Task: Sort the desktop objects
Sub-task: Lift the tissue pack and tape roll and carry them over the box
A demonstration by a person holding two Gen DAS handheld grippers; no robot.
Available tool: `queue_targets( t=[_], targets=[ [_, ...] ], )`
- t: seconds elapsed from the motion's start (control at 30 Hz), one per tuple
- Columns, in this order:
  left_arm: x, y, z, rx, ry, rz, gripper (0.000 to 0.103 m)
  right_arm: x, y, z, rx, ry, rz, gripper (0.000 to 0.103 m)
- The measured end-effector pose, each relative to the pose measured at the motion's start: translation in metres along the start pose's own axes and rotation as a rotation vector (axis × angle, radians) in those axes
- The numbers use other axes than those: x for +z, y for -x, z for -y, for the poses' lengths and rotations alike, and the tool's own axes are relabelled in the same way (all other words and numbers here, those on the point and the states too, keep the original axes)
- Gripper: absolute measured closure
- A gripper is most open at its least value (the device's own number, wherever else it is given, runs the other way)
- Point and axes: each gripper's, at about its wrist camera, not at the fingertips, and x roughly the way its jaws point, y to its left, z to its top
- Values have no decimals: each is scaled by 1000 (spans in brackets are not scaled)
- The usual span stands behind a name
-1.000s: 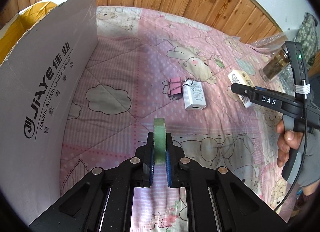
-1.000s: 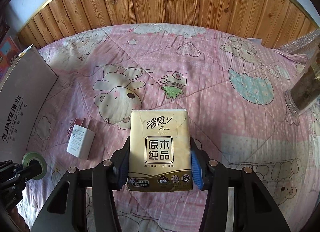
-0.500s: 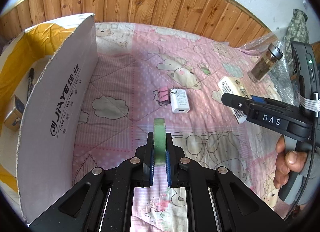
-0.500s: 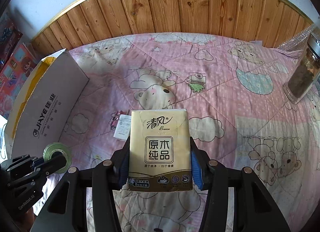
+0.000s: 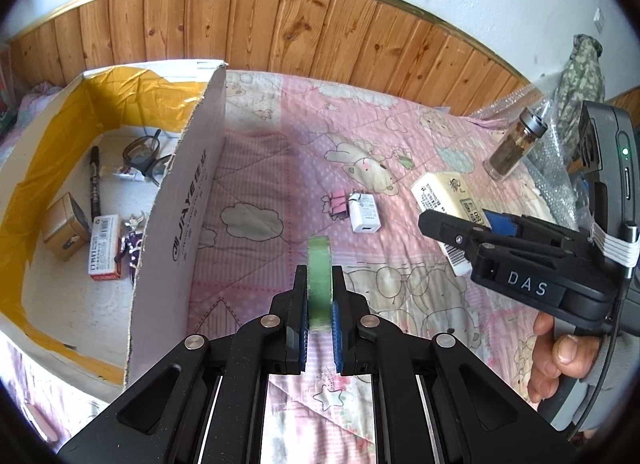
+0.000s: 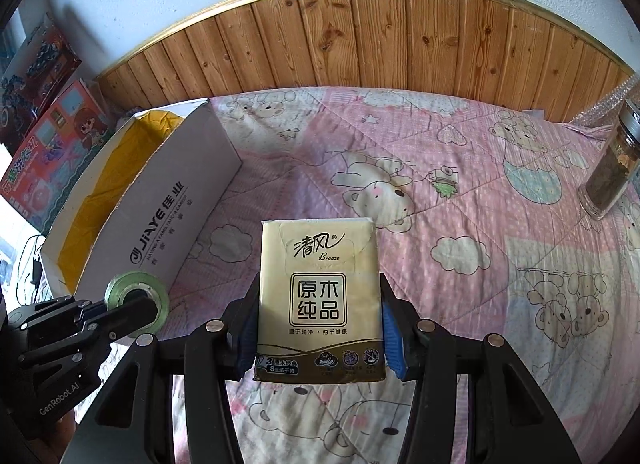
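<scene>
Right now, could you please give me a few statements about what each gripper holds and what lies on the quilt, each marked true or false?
1. The left gripper is shut on the green tape roll. True.
2. The right gripper is empty. False: it grips the tissue pack.
3. The glasses lie inside the cardboard box. True.
4. The white charger is in the box. False: it lies on the quilt, beside the pink binder clip.

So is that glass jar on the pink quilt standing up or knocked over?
Standing up. The glass jar rests on its base on the quilt, its metal lid on top; its lean in both views looks like lens distortion.
</scene>
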Motion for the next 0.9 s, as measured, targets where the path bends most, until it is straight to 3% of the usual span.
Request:
queue_targets(
  t=[0.9],
  targets=[
    [-1, 69, -34, -8, 35, 110, 94, -10, 35, -88, 77, 102, 73, 51]
  ],
)
